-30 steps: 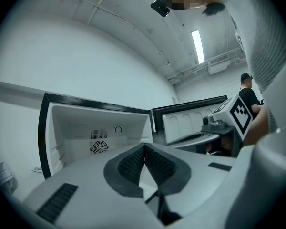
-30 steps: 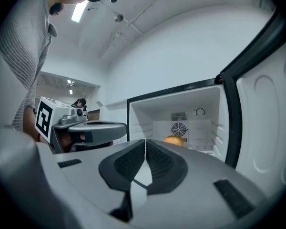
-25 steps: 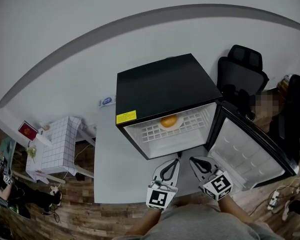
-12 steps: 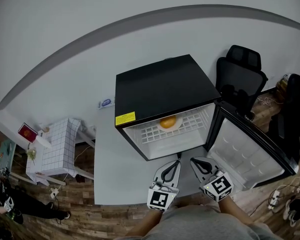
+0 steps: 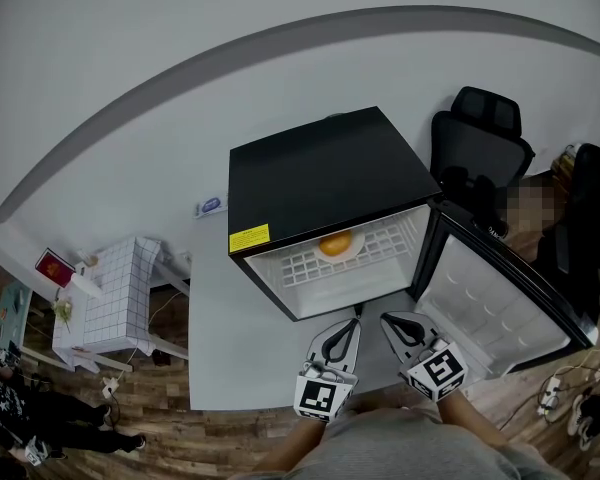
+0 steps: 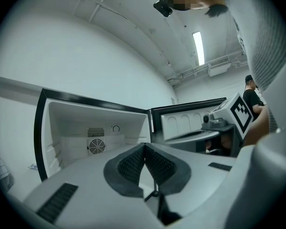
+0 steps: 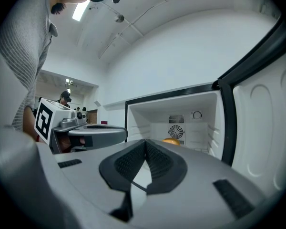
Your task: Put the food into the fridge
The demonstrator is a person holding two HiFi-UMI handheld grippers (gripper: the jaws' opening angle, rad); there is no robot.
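The food [image 5: 337, 243] lies inside the open fridge [image 5: 330, 173], on the upper wire shelf [image 5: 315, 265], towards the back and about midway across. It is a smooth, rounded orange lump, a little broader than it is tall, its longer side running across the shelf. It has no end that could be said to point anywhere (whether it lies on something pale cannot be made out).

The left gripper [image 5: 351, 327] and the right gripper [image 5: 389, 325] are held side by side, just in front of the fridge opening, both aimed into it. Each one's ribbed black pads are pressed together at the tips, with nothing between them.

The fridge is a small, glossy black box with a yellow label [image 5: 251, 235] at the front edge of its top. Its white moulded lining has a round fan grille [image 6: 96, 146] on the back wall. The door [image 5: 500, 308] is swung wide to the right, showing its white inner face.

The fridge stands on a flat grey mat [image 5: 220, 338] laid over wood-plank flooring [image 5: 160, 438]. Behind it is a white wall with a grey band [image 5: 180, 78]. A black office chair [image 5: 480, 143] is to the right, and a small table under a white grid-patterned cloth [image 5: 115, 293] is well off to the left.
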